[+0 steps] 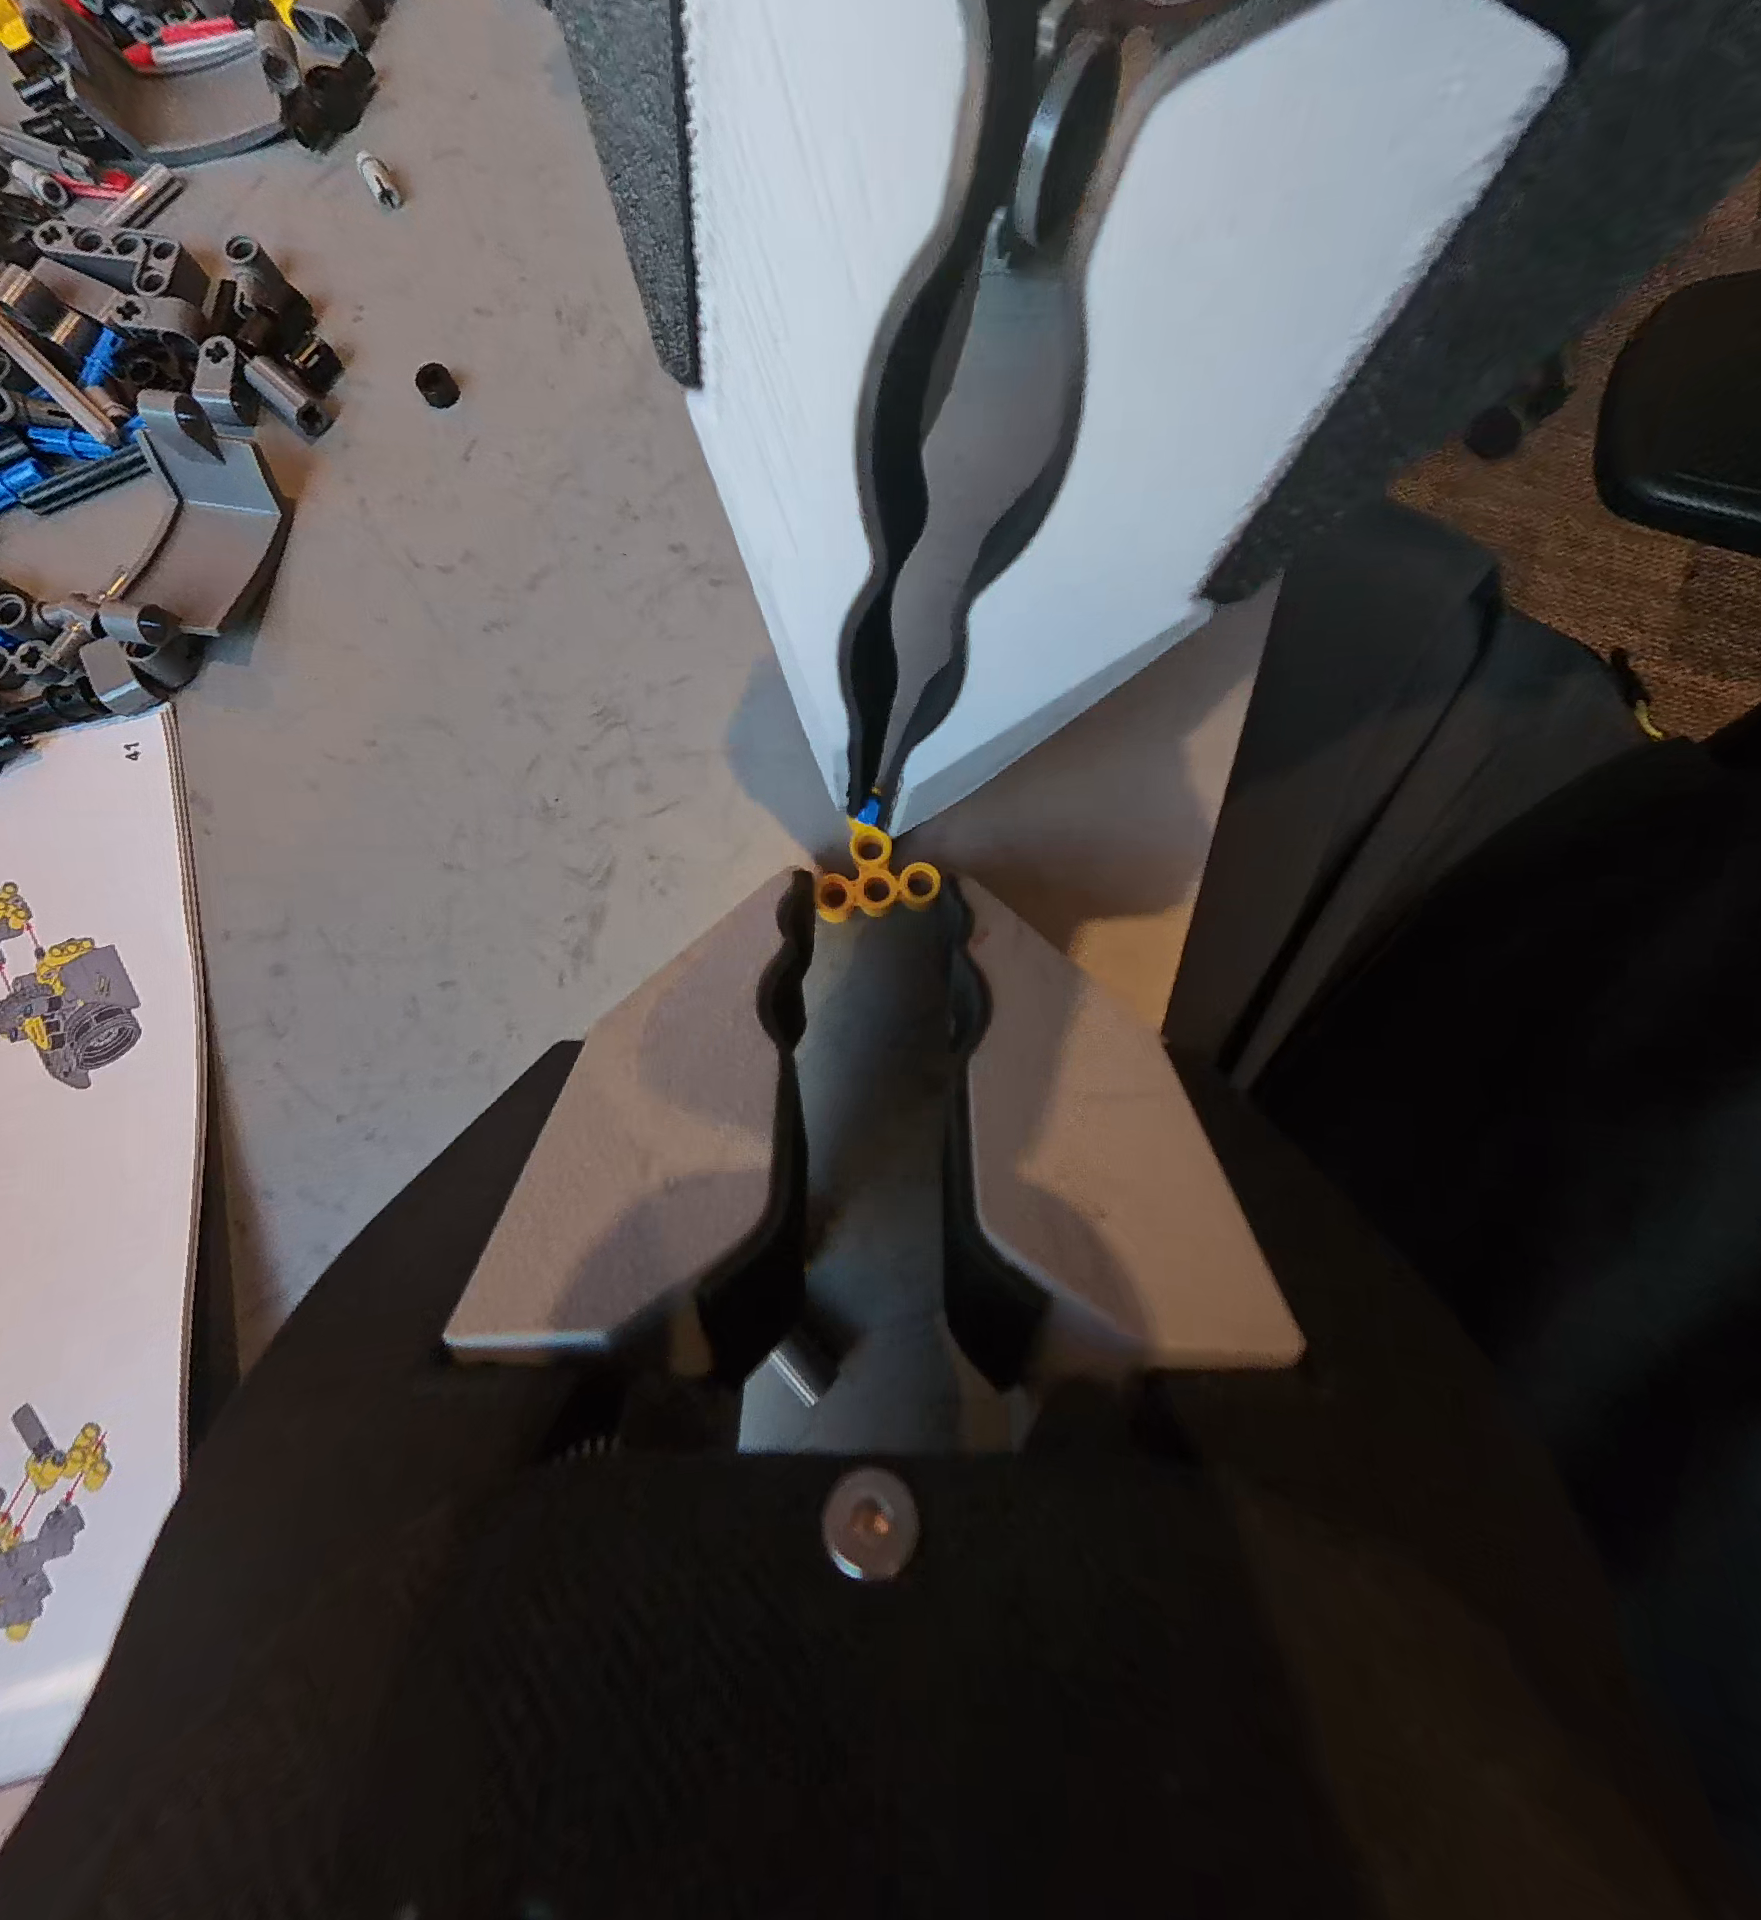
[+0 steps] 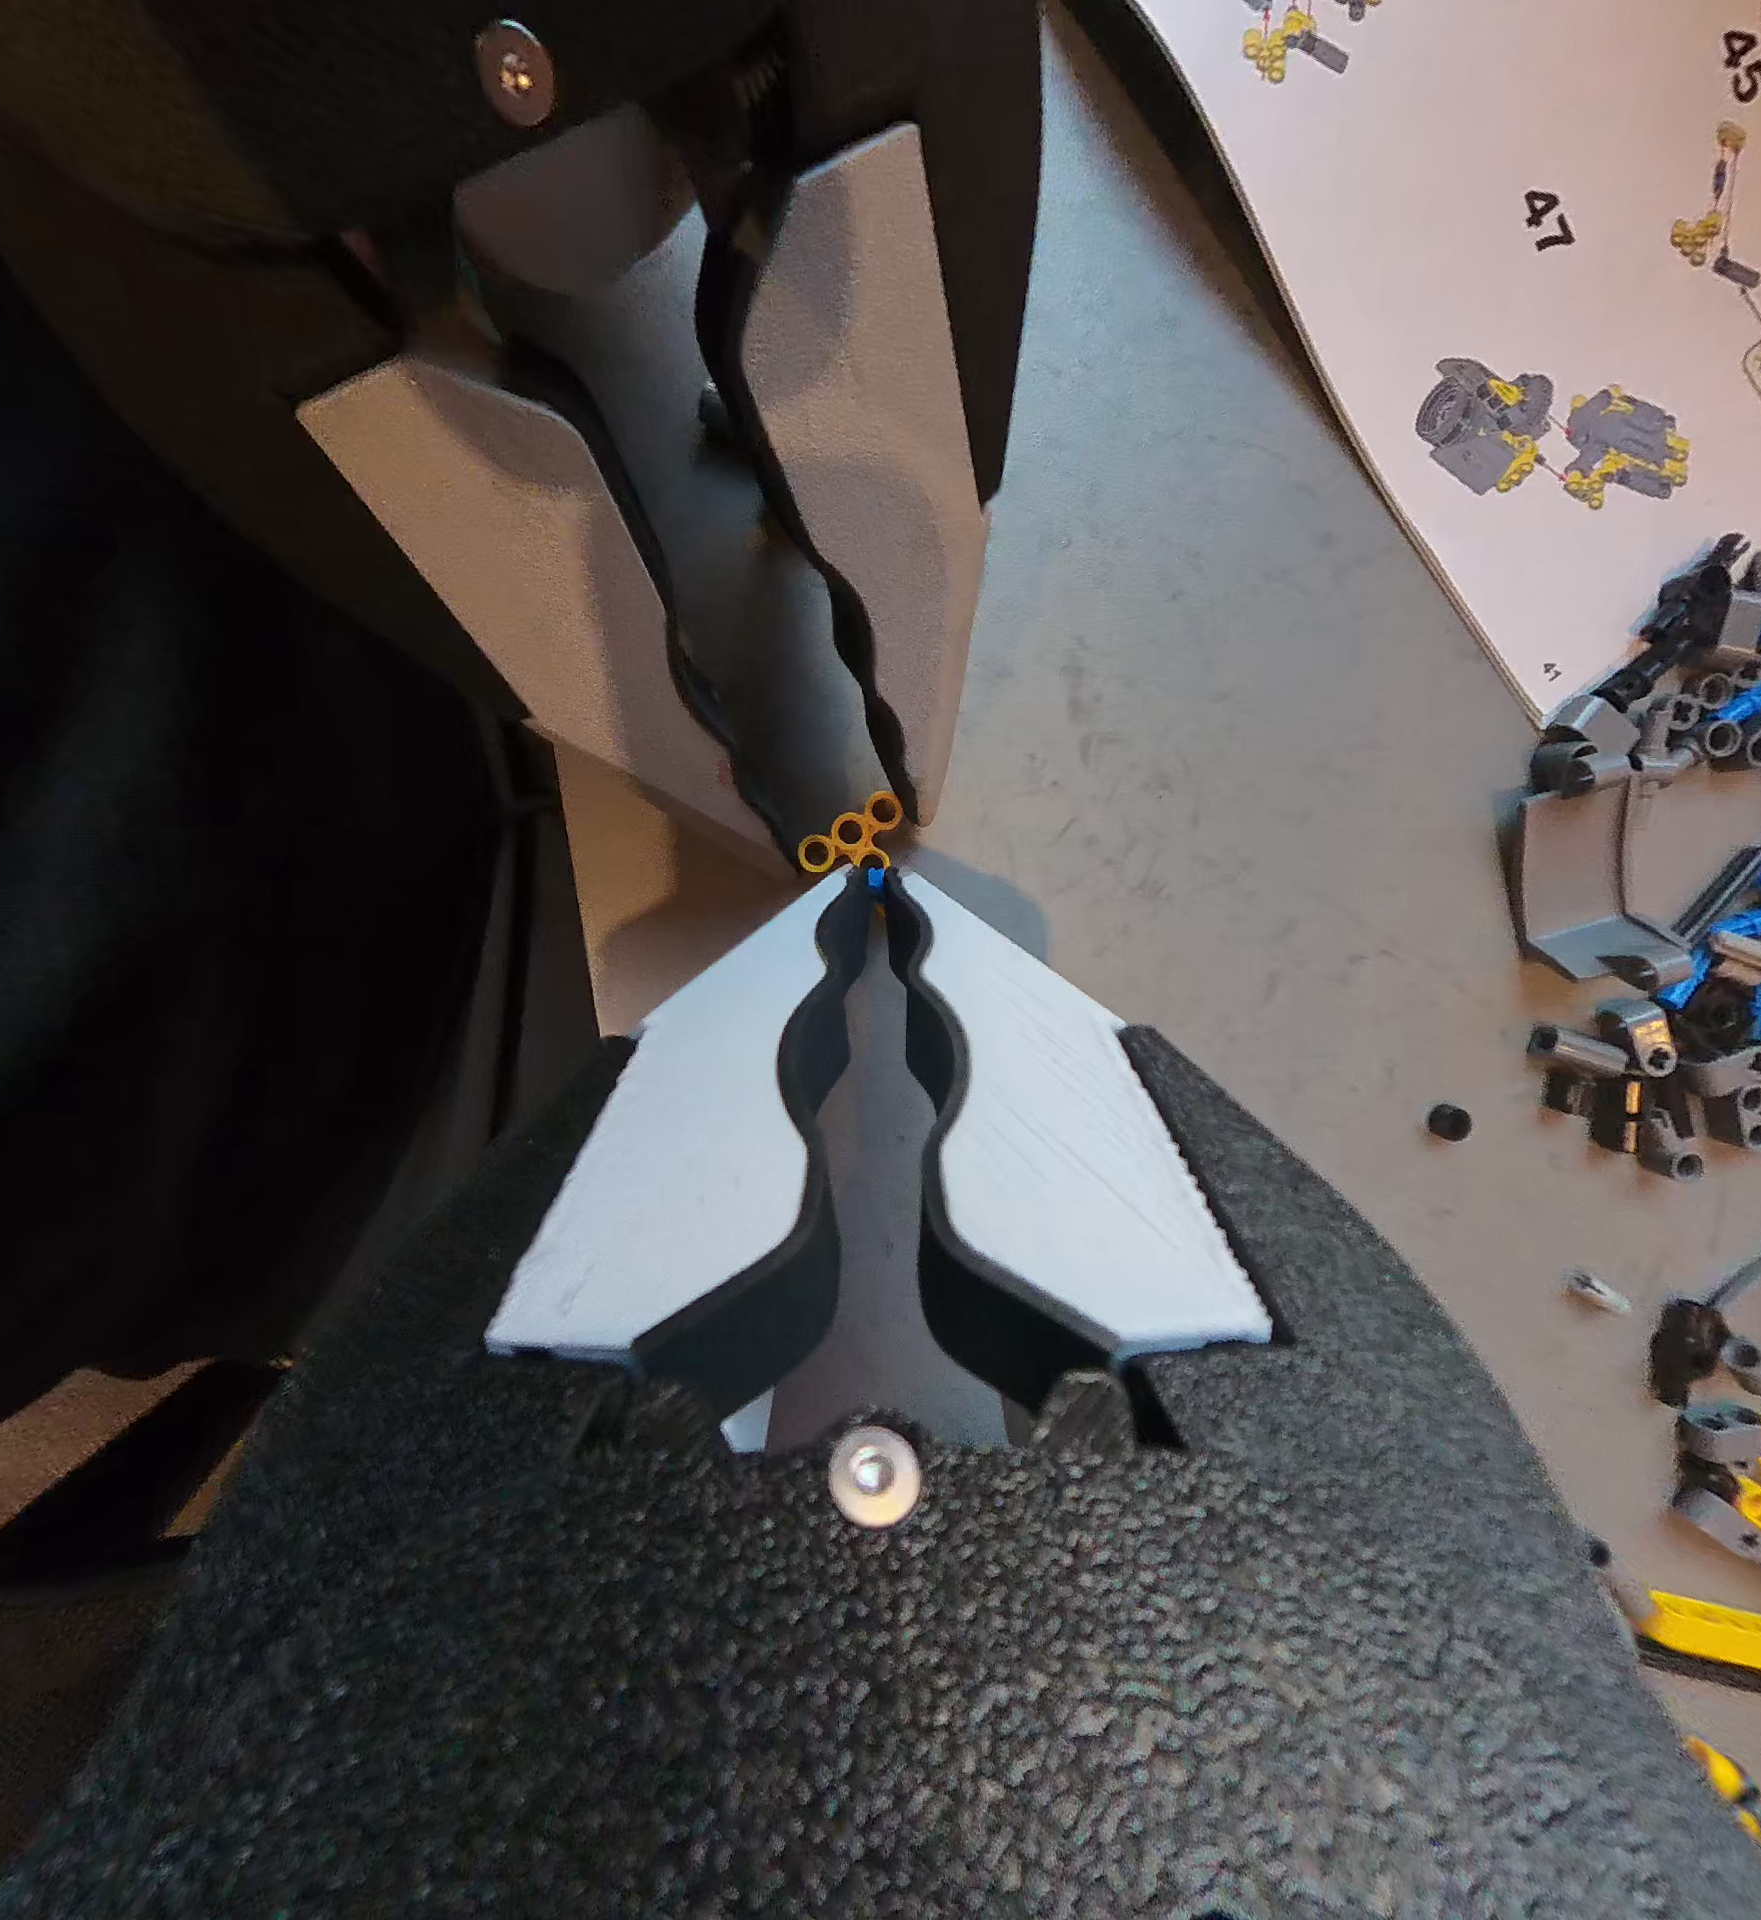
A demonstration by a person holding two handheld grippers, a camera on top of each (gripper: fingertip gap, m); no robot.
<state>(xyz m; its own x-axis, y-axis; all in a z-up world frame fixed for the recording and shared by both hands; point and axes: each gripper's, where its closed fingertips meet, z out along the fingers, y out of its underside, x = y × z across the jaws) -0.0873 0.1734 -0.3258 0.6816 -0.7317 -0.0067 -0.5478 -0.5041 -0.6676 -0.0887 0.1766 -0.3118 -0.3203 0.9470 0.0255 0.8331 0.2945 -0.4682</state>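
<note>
Left gripper [image 1: 877, 891] clamped the yellow T-shaped piece [image 1: 877, 878] at its tips | right gripper [image 2: 871, 876] pinched the blue pin [image 2: 873, 878], touching that piece | above the grey table [image 1: 460, 644].

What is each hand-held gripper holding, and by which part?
Left hand-held gripper pinches the yellow T-shaped piece across the ends of its three-hole bar. Right hand-held gripper grips the blue pin.

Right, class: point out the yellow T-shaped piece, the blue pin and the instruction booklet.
yellow T-shaped piece [image 1: 877, 889]: left wrist view, on its middle hole.
blue pin [image 2: 874, 879]: right wrist view, on the tip showing between the white claw fingers.
instruction booklet [image 1: 55, 1195]: left wrist view, on a bare part of the open page.
</note>
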